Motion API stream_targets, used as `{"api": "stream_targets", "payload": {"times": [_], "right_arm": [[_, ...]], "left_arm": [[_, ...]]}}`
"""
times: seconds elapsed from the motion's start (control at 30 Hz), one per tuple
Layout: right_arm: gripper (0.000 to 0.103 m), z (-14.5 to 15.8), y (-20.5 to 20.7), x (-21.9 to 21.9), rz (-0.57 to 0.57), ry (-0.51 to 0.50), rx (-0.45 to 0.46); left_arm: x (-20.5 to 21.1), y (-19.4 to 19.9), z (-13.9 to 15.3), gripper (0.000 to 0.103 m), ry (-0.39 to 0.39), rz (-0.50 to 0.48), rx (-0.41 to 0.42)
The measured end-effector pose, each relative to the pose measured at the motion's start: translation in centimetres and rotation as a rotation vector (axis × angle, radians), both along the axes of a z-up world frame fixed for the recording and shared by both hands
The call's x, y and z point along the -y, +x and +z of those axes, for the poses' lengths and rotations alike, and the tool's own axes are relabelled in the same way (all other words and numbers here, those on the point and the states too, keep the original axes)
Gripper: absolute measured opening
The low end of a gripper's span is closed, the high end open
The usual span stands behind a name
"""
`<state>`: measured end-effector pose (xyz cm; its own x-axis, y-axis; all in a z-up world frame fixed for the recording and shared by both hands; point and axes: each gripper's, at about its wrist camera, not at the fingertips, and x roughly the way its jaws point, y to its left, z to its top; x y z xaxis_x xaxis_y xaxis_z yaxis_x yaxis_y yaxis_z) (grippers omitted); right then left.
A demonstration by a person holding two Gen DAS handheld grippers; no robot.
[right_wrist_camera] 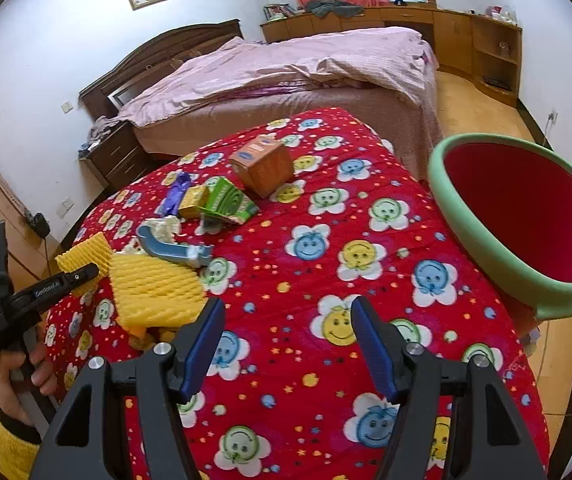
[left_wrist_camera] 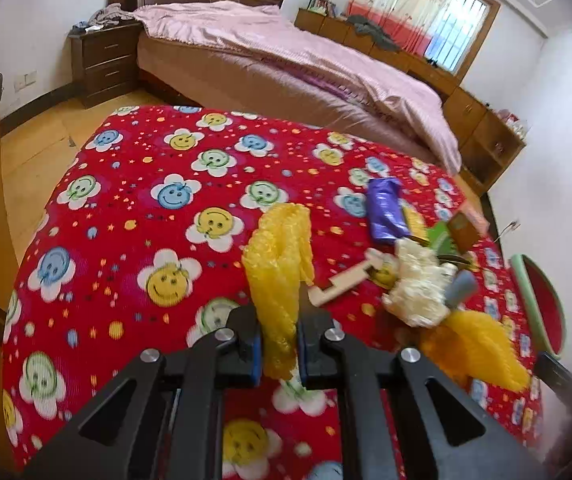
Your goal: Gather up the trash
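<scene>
My left gripper (left_wrist_camera: pixel 279 346) is shut on a yellow foam net (left_wrist_camera: pixel 280 264) and holds it above the red flower-print cloth (left_wrist_camera: pixel 146 208); it also shows in the right wrist view (right_wrist_camera: pixel 84 256). My right gripper (right_wrist_camera: pixel 286 332) is open and empty above the cloth. A second yellow foam net (right_wrist_camera: pixel 154 294) lies on the cloth. Near it lie a blue-grey plastic piece (right_wrist_camera: pixel 174 250), crumpled white paper (left_wrist_camera: pixel 418 284), a purple wrapper (left_wrist_camera: pixel 386 210), a green carton (right_wrist_camera: pixel 228 200), a yellow box (right_wrist_camera: pixel 194 200) and an orange box (right_wrist_camera: pixel 264 168).
A green basin with a red inside (right_wrist_camera: pixel 522 216) stands at the cloth's right edge. A bed with a pink cover (right_wrist_camera: pixel 286 68) lies behind, with a dark nightstand (left_wrist_camera: pixel 104 62) and wooden cabinets (right_wrist_camera: pixel 482 48). The floor (left_wrist_camera: pixel 34 152) is wood.
</scene>
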<state>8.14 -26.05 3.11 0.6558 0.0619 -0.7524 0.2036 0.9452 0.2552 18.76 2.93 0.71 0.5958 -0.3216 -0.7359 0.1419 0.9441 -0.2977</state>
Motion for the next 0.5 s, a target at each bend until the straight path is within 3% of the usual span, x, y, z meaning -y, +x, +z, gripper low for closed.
{"api": "stream_targets", "payload": {"times": [0.5], "right_arm": [[0.068, 0.5, 0.8, -4.8, 0.165, 0.005, 0.028]], "left_arm": [[-0.6, -6.1, 2.3, 0.012, -0.049, 0.046, 0.057]]}}
